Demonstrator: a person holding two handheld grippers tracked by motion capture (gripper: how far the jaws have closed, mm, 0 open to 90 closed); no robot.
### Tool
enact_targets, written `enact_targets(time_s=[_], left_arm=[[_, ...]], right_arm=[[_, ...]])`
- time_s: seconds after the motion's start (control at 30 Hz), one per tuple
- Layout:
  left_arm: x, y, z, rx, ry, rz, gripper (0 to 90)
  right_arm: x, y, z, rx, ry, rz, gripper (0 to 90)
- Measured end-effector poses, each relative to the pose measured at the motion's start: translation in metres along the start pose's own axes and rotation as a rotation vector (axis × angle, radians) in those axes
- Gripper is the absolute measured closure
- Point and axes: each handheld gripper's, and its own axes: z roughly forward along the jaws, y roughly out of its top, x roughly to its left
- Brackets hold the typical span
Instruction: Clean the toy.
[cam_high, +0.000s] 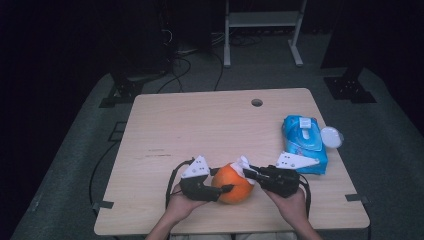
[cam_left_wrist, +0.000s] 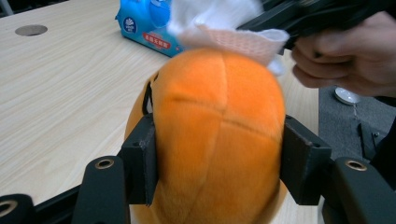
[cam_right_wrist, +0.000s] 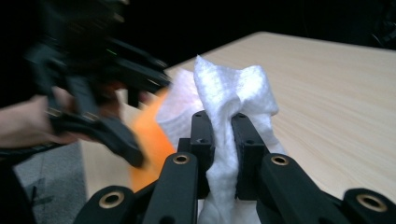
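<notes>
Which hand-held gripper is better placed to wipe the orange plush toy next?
The right hand-held gripper: it is shut on the white wet wipe, which lies against the top of the orange plush toy. The left hand-held gripper is busy clamping the toy steady.

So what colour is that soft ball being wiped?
Orange. The soft ball shows best in the left gripper view, with darker seam lines across it.

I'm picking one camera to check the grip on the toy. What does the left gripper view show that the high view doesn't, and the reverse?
Left gripper view alone: the left claw's pads pressed against both sides of the orange toy, and its seams.

High view alone: the table's whole top, the white lid beside the wipes pack, and both forearms.

Both: the toy, the wipe on its top held by the right claw, the pack, the table hole.
</notes>
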Motion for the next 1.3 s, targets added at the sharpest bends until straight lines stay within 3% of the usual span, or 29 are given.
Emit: enact_targets(time_s=[0.07, 0.1, 0.2, 0.3, 0.4, 0.5, 0.6, 0.77, 0.87, 0.93, 1.1, 1.13, 1.23, 1.3], left_arm=[[0.0, 0.0, 0.001, 0.002, -0.003, -0.002, 39.1], [0.0, 0.001, 0.001, 0.007, -0.002, 0.001, 39.0], [0.0, 0.0, 0.004, 0.008, -0.011, 0.002, 37.7], [-0.003, 0.0, 0.01, 0.022, -0.004, 0.013, 27.9], [0.0, -0.001, 0.01, -0.006, -0.007, -0.023, 18.1], [0.002, -0.004, 0.016, 0.023, -0.003, -0.047, 9.7], [0.001, -0.008, 0.025, 0.062, 0.009, -0.031, 9.8], [-0.002, -0.004, 0.015, 0.037, 0.042, 0.024, 34.0], [-0.005, 0.0, 0.011, 0.038, 0.038, 0.051, 37.8], [-0.005, 0.001, 0.008, 0.032, 0.031, 0.054, 38.8], [-0.004, -0.001, 0.007, 0.032, 0.023, 0.045, 38.6], [-0.003, -0.001, 0.009, 0.031, 0.019, 0.039, 37.0], [0.0, -0.002, 0.012, 0.043, 0.023, 0.013, 23.9], [0.003, -0.004, 0.014, 0.036, 0.009, -0.02, 16.3]], right_arm=[[-0.006, -0.005, 0.001, 0.004, 0.005, 0.043, 80.3], [-0.004, -0.004, 0.002, 0.002, 0.002, 0.039, 80.3], [0.01, 0.004, -0.001, -0.036, 0.04, 0.002, 80.3], [0.019, 0.008, 0.003, -0.012, 0.032, -0.06, 80.3], [0.007, 0.0, 0.003, 0.002, 0.018, -0.019, 80.3], [-0.005, -0.002, -0.002, -0.013, -0.017, 0.018, 80.3], [-0.006, -0.002, -0.003, -0.013, -0.021, 0.018, 80.3], [0.003, 0.002, -0.004, -0.029, -0.018, 0.0, 80.3], [0.016, 0.01, -0.004, -0.043, 0.028, -0.046, 80.3], [0.022, 0.011, -0.002, -0.033, 0.021, -0.081, 80.3], [0.004, 0.003, -0.003, -0.025, 0.004, -0.007, 80.4], [0.005, 0.003, -0.003, -0.017, -0.005, -0.014, 80.4], [0.011, 0.005, -0.001, -0.009, -0.011, -0.051, 80.3], [0.009, 0.004, 0.001, -0.005, -0.009, -0.041, 80.3]])
